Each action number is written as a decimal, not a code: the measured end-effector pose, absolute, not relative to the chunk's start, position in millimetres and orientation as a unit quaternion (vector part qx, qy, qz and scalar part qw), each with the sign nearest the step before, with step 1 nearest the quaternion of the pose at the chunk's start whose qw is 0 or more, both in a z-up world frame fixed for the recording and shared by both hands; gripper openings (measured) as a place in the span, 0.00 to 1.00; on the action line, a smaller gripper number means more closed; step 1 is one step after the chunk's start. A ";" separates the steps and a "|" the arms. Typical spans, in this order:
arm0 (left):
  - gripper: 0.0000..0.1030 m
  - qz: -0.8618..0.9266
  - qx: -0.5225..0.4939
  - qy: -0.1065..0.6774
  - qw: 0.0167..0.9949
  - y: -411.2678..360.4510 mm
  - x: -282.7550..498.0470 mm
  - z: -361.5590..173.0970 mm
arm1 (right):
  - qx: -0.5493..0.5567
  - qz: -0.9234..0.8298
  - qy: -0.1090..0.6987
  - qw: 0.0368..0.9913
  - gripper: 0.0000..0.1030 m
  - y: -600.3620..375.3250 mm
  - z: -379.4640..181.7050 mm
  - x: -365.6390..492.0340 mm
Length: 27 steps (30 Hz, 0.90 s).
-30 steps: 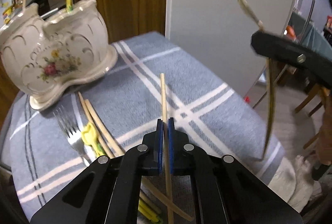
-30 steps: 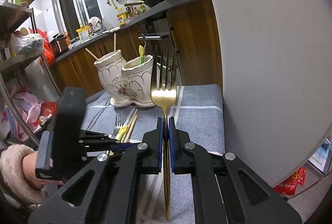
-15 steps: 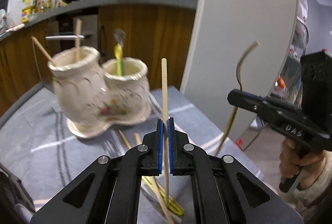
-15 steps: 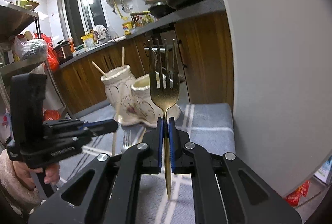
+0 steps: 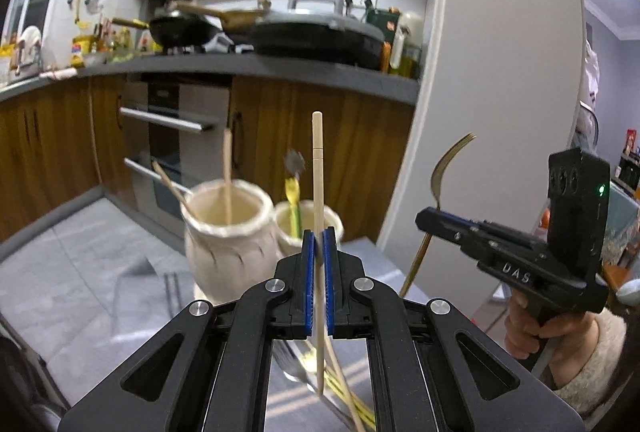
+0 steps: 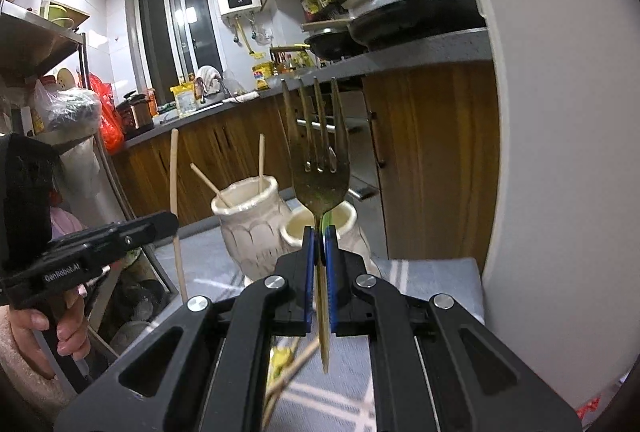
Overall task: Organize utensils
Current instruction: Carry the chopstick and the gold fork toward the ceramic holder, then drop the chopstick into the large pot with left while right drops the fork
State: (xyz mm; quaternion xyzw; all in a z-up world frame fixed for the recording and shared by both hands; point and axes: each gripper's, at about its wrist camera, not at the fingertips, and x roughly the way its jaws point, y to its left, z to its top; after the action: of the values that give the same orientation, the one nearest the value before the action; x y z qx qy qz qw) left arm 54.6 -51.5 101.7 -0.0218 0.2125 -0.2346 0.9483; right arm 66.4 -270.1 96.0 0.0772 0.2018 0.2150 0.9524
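Observation:
My left gripper [image 5: 318, 244] is shut on a wooden chopstick [image 5: 317, 168] held upright above the table. My right gripper [image 6: 319, 242] is shut on a gold fork [image 6: 318, 168], tines up; the fork also shows in the left wrist view [image 5: 438, 184]. A cream two-pot ceramic holder [image 5: 228, 232] stands ahead on the grey cloth. Its left pot holds two chopsticks [image 5: 227, 176], its right pot [image 5: 308, 216] a yellow-handled utensil [image 5: 292, 192]. In the right wrist view the holder [image 6: 250, 228] is just beyond the fork.
More chopsticks, a silver fork [image 5: 294, 372] and yellow utensils [image 6: 280, 356] lie on the grey plaid cloth [image 5: 80, 272] below the grippers. A white wall panel [image 5: 500, 72] stands at the right, wooden cabinets [image 5: 352, 160] and an oven behind.
Both grippers have risen and tilted up, so the views now look level at the holder and kitchen. The chopstick and fork stay gripped.

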 end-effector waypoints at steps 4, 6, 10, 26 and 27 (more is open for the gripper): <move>0.05 -0.218 -0.019 0.180 0.959 -42.5 72.9 125.8 | 0.085 0.216 0.181 0.956 0.05 -264.0 116.6 89.1; 0.05 -0.204 -0.019 0.161 0.965 -38.5 84.5 138.9 | 0.090 0.212 0.165 0.959 0.05 -261.4 126.8 97.7; 0.05 -0.182 -0.043 0.136 0.973 -28.8 104.0 156.9 | 0.110 0.205 0.132 0.964 0.05 -260.7 143.5 113.2; 0.05 -0.115 -0.034 0.148 0.982 -33.3 150.7 119.9 | 0.101 0.163 0.164 0.968 0.05 -240.4 95.8 157.6; 0.05 -0.116 -0.034 0.156 0.980 -32.6 151.1 114.2 | 0.100 0.163 0.173 0.966 0.05 -240.2 90.3 159.3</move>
State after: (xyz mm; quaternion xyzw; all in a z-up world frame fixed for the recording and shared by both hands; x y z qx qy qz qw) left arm 151.1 -32.6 114.2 -0.0336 0.1563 -0.1160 0.9803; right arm 159.3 -240.2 90.3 0.1002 0.1734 0.1634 0.9660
